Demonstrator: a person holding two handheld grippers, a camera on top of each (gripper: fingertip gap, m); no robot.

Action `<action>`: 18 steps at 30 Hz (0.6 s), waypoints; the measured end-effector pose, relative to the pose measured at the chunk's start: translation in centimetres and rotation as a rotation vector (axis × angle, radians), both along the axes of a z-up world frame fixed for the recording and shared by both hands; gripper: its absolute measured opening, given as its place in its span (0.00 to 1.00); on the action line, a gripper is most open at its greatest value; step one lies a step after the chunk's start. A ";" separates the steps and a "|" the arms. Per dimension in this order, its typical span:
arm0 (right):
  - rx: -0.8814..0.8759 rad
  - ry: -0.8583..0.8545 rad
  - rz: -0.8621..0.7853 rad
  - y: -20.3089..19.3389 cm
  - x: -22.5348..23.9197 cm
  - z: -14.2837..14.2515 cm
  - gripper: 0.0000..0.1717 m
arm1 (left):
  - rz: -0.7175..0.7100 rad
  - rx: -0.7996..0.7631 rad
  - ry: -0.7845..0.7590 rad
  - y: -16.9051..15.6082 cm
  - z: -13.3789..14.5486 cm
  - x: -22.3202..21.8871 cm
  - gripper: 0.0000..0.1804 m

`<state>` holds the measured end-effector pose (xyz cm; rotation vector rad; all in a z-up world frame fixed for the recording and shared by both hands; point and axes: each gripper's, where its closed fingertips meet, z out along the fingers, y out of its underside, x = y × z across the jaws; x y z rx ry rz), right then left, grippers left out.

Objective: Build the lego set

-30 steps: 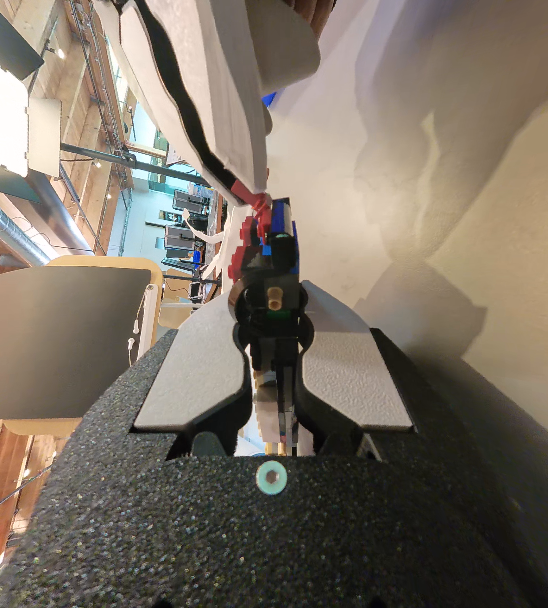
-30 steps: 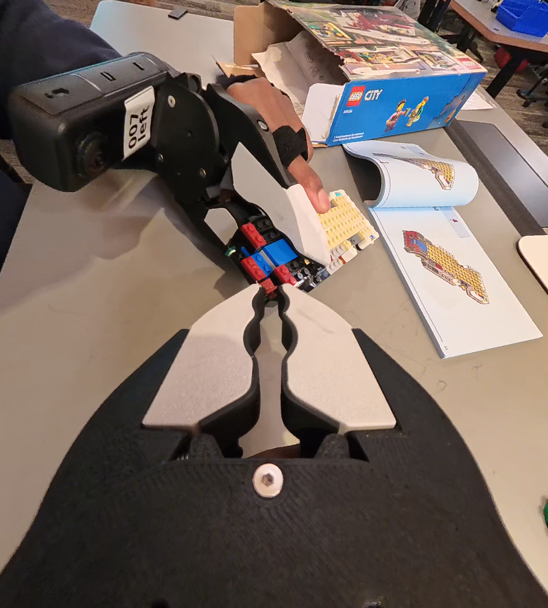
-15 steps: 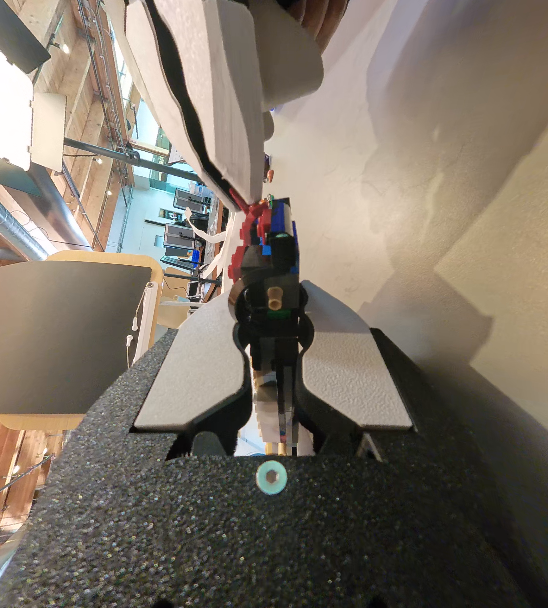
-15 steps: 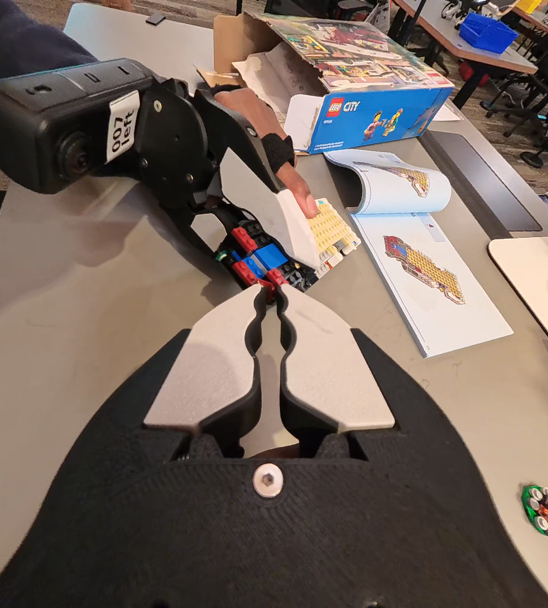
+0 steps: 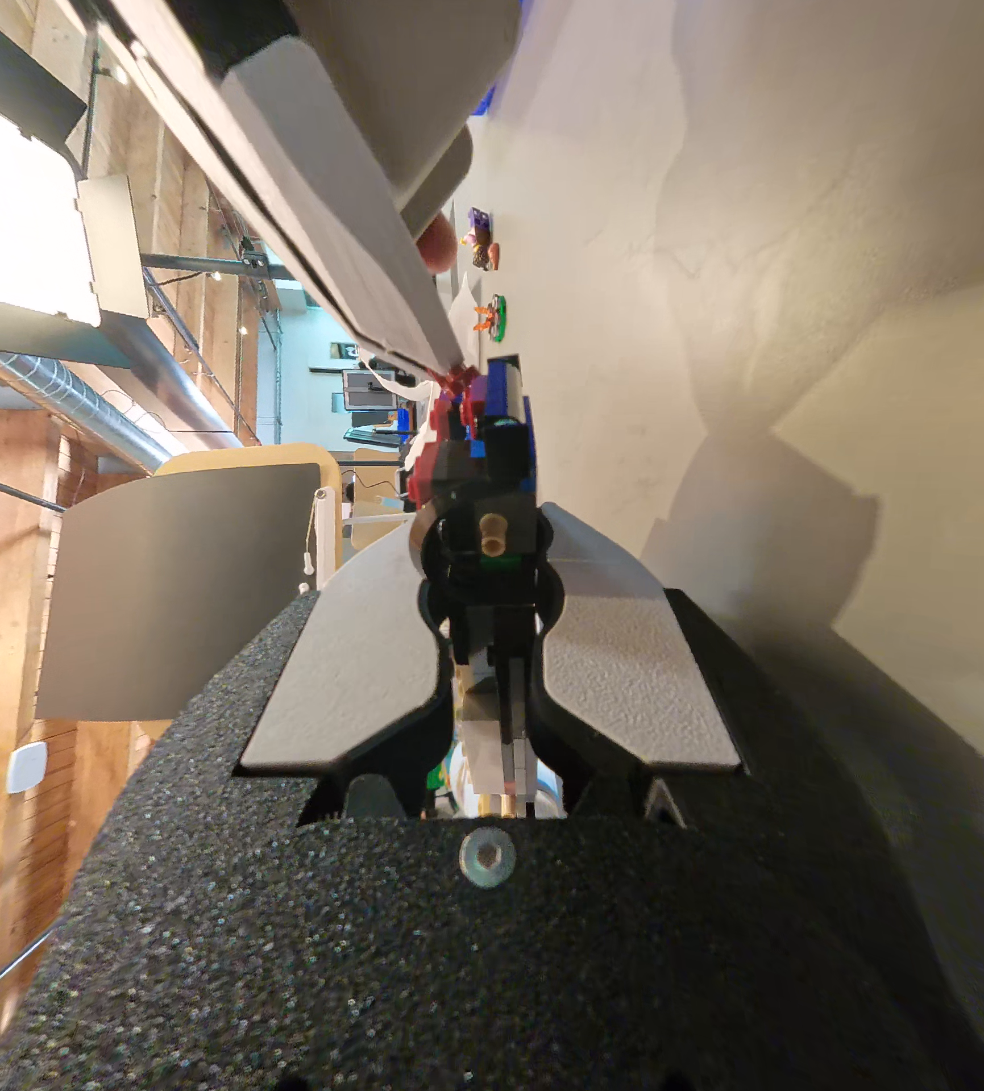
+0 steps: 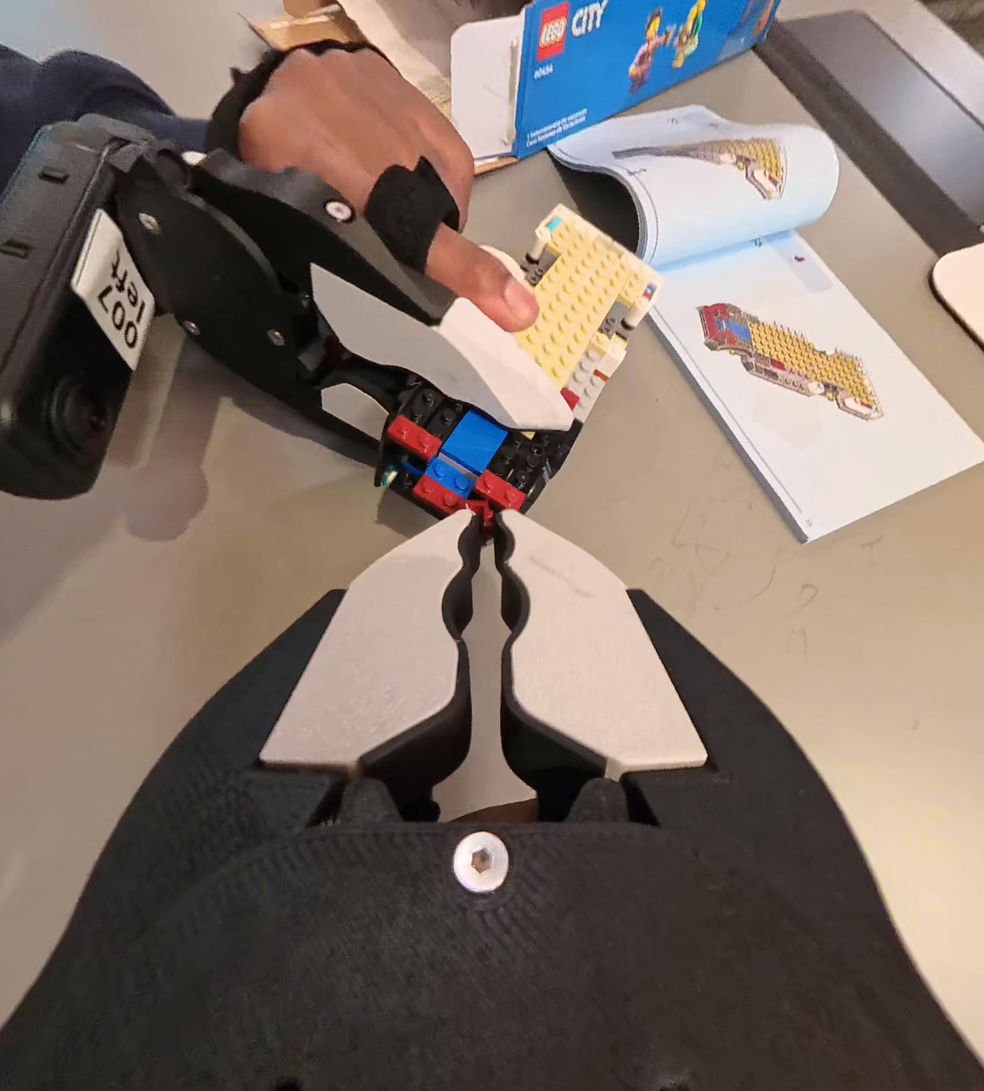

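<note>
Plastic brick model [image 6: 477,448] clamped in our left gripper [image 6: 448,401], steadying it | right gripper [image 6: 483,522] pinches small red piece [image 6: 484,519] against its edge.

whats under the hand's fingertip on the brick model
The fingertip lies on the left gripper's white finger, which covers part of the brick model. Beside it show yellow studs, black, red and blue bricks. The bricks beneath that finger are hidden.

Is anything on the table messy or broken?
Nothing looks broken. The blue box has torn-open cardboard flaps, and the instruction booklet has a page curling up. The brick model sits tilted in the left gripper.
</note>
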<state>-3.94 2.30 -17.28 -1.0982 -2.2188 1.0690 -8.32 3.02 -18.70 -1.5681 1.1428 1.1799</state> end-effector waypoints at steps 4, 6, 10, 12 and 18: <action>0.006 -0.055 -0.024 0.1 0.2 -0.2 0.02 | 0.009 -0.003 0.033 0.1 0.0 0.1 0.14; 0.016 -0.080 -0.040 0.2 0.3 -0.3 0.02 | 0.014 -0.005 0.041 0.1 0.0 0.1 0.14; 0.041 -0.106 -0.084 0.7 0.2 -0.3 0.02 | 0.023 0.001 0.050 0.1 0.2 0.1 0.14; 0.048 -0.121 -0.097 0.9 0.2 -0.4 0.02 | 0.027 0.004 0.057 0.1 0.3 0.1 0.14; 0.049 -0.149 -0.101 0.6 0.2 -0.5 0.02 | 0.034 -0.010 0.061 0.2 0.0 0.1 0.14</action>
